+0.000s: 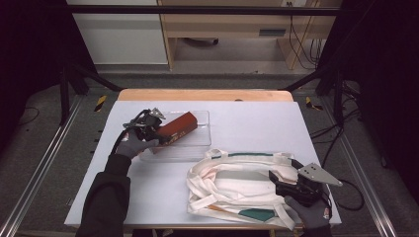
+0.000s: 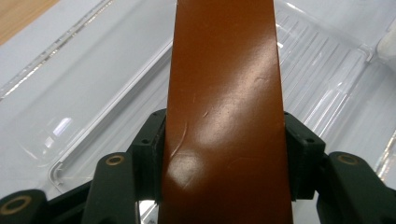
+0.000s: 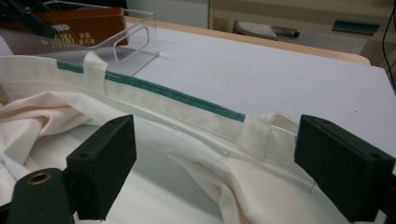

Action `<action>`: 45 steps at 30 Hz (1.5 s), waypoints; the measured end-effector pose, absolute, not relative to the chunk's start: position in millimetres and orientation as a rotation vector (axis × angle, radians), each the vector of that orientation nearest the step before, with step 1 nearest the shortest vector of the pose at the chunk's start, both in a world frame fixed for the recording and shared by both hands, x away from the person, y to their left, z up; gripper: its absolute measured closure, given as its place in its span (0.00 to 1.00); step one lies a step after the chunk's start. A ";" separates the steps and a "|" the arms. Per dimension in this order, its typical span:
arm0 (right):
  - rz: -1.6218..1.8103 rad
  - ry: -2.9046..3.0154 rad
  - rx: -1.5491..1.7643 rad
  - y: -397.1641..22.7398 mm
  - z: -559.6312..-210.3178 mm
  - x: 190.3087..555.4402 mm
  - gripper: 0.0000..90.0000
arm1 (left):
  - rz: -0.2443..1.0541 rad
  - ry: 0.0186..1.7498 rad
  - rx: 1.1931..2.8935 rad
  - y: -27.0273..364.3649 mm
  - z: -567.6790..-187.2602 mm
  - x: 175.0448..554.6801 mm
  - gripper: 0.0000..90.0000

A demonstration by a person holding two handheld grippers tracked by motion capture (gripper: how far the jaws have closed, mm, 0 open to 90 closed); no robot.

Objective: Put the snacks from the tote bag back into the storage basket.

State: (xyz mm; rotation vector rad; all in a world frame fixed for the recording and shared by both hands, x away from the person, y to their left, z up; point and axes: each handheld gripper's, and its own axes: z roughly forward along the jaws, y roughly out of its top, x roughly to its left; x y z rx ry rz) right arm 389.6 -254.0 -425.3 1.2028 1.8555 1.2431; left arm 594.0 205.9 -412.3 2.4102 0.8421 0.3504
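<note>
- High view, near edge: the right gripper (image 1: 281, 178) rests low at the right front of the table (image 1: 257, 121), held in a gloved hand, its tips over the right part of a cream cloth bag (image 1: 232, 185).
- The cloth bag lies flat and rumpled on the table's front half, with green trim along its upper hem and a green patch near its front edge.
- Right gripper view: the right gripper's (image 3: 215, 168) jaws stand wide apart, clamped on nothing. The bag's (image 3: 154, 140) hem and one sewn strap end lie between and just beyond them; neither pad presses the fabric.
- Left gripper view: the left gripper (image 2: 224, 154) is clamped on a reddish-brown box (image 2: 226, 93), one pad against each long side. The box runs straight out from the jaws, its glossy top face showing a few scuffs.
- Beneath and around the box lies a clear plastic tray (image 2: 327, 74) with a ribbed floor.
- High view, farther back: the left gripper (image 1: 157, 129) holds the box (image 1: 178, 126) at its near-left end; the box slants inside the tray (image 1: 202, 143), its far end towards the tray's rear right. Whether it touches the floor cannot be told.
- The tray sits left of centre, just behind the bag, and holds the box.
</note>
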 end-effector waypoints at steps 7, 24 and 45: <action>1.242 1.856 1.203 -254.2 -425.4 389.5 0.15 | 0.342 0.853 2.419 205.2 -419.8 595.0 0.48; 1.246 1.856 1.199 -253.8 -424.0 388.6 0.15 | 0.358 0.857 2.371 207.9 -415.4 588.4 0.39; 1.237 1.853 1.204 -254.8 -425.6 388.7 0.15 | 0.513 0.871 2.097 213.7 -396.7 526.4 0.77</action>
